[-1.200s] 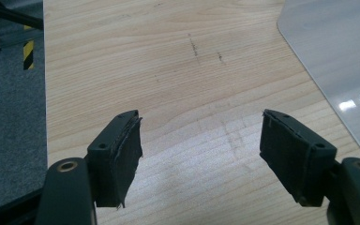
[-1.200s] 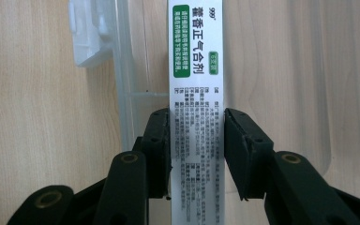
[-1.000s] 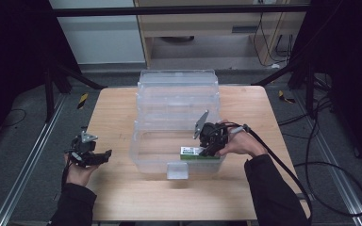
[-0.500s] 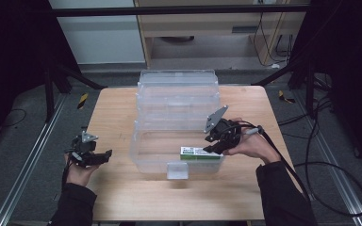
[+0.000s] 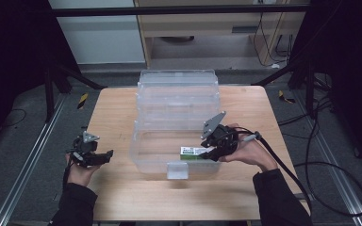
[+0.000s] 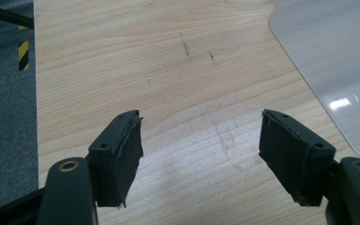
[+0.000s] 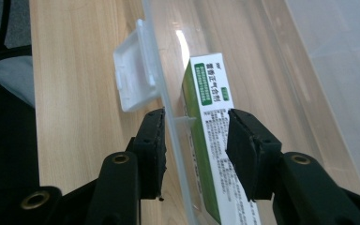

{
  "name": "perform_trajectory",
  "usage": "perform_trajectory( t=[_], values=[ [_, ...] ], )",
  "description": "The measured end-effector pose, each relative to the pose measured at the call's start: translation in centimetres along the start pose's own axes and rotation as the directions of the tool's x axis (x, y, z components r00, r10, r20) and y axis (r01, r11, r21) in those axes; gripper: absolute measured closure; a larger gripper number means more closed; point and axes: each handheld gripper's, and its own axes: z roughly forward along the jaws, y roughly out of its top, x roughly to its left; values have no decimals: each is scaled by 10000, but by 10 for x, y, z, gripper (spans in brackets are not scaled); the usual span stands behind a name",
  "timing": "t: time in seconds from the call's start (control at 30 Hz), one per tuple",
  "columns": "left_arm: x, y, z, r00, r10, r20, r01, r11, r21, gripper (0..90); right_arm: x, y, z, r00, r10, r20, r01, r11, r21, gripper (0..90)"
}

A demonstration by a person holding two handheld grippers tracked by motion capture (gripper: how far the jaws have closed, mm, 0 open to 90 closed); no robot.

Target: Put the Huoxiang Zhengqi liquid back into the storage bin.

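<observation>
At centre right of the high view, your right tool (image 5: 213, 151) gapes astride the clear bin (image 5: 179, 101) wall beside the green-and-white box (image 5: 194, 152), your left tool (image 5: 104, 156) gapes empty at lower left over the table (image 5: 118, 108).

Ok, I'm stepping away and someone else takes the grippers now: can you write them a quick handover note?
Left gripper: open, holding nothing, over bare wood at the table's left side, beside the bin.
Right gripper: open at the near wall of the clear plastic bin; one finger outside the wall, the other inside by the green-and-white box.
The box lies inside the bin against that near wall, next to the white latch.
Done: box is in the bin.
Left: probably draw the right gripper clear; a lid may lie behind the bin, hard to tell.
</observation>
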Motion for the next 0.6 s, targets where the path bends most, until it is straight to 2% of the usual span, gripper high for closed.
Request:
perform_trajectory(
  t=[0.2, 0.6],
  values=[
    [0, 1, -2, 10000, -24, 11, 24, 10000, -83, 291, 7, 2, 11, 9993, -250, -267, 251, 9997, 38, 571],
    [0, 5, -2, 9999, -26, 165, 30, 9998, -212, 289, 13, 7, 33, 9971, -298, -699, 318, 9991, 270, 566]
  ],
)
